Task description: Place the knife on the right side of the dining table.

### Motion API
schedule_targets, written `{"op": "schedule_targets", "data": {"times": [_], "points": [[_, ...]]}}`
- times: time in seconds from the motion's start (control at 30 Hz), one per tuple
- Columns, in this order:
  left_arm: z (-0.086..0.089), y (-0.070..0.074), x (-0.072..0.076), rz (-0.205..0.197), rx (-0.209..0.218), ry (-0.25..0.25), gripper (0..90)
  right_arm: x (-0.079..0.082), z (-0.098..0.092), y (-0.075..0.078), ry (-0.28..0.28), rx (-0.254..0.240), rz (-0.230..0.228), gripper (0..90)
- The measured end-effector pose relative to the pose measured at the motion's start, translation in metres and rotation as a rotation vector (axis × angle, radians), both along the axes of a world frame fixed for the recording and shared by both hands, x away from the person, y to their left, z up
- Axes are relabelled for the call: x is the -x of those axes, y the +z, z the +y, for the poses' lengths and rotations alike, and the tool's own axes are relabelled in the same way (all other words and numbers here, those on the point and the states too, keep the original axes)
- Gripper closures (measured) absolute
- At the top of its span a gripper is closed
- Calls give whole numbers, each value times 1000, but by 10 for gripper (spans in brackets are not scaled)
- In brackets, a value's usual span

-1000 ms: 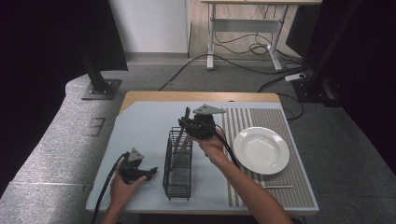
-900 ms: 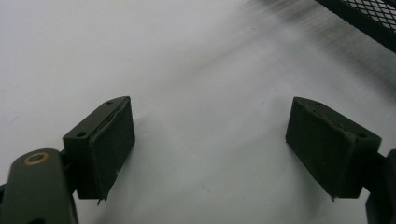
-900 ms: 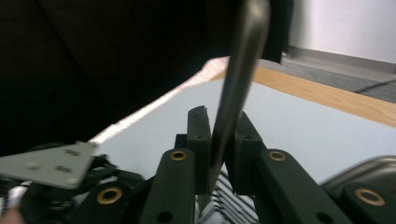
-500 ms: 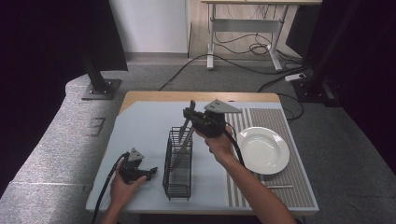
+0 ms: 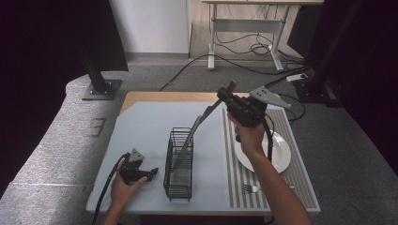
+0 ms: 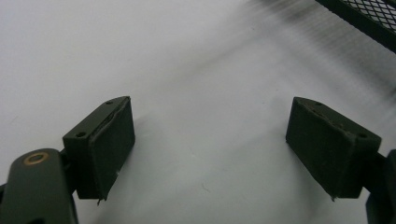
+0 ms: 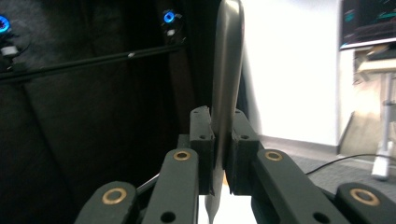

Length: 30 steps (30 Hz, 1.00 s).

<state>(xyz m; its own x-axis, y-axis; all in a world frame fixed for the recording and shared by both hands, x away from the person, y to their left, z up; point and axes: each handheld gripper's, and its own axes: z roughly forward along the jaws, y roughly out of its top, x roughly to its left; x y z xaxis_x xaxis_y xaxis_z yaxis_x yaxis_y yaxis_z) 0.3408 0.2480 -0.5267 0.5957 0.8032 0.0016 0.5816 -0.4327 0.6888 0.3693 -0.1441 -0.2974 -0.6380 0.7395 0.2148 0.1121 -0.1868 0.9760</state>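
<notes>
On the desk (image 5: 141, 126) we have a black wire caddy (image 5: 179, 164) standing upright near the middle, with a striped mat (image 5: 300, 176) to its right carrying a white plate (image 5: 281, 157) and, nearer the front edge, a fork (image 5: 251, 188). The thing that matters is the long metal utensil (image 5: 195, 136) (a knife, we judge, though its lower end is hard to read through the wires): it runs on a slant, its lower end down inside the caddy and its upper end up and to the right, where our right gripper (image 5: 224, 96) is clamped on it. In the right gripper view the two jaws are pressed flat against either face of the blade-like strip (image 7: 227, 65), which rises straight up between them. So the long axis points from the gripper down-left into the caddy, and any further move must follow that line or the utensil will catch on the wires. Our left gripper (image 5: 151, 172) rests low on the desk just left of the caddy, its jaws spread wide apart with nothing between them and the caddy's mesh (image 6: 373, 16) at the far corner; it is the nearer one for steadying the caddy.
</notes>
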Motion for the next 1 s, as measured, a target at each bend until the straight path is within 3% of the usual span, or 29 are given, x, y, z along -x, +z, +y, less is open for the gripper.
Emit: {"op": "schedule_targets", "data": {"times": [0.07, 0.23, 0.7, 1.0], "points": [[0, 0, 0, 0, 0, 0, 149, 0, -11, 3, -14, -19, -2, 833], [0, 0, 0, -1, 1, 0, 150, -5, -27, -4, -77, 1, 7, 833], [0, 0, 0, 0, 0, 0, 150, -63, -54, -74, -208, 42, 168, 832], [0, 0, 0, 0, -1, 0, 150, -82, -55, -95, -231, 70, 204, 831]]}}
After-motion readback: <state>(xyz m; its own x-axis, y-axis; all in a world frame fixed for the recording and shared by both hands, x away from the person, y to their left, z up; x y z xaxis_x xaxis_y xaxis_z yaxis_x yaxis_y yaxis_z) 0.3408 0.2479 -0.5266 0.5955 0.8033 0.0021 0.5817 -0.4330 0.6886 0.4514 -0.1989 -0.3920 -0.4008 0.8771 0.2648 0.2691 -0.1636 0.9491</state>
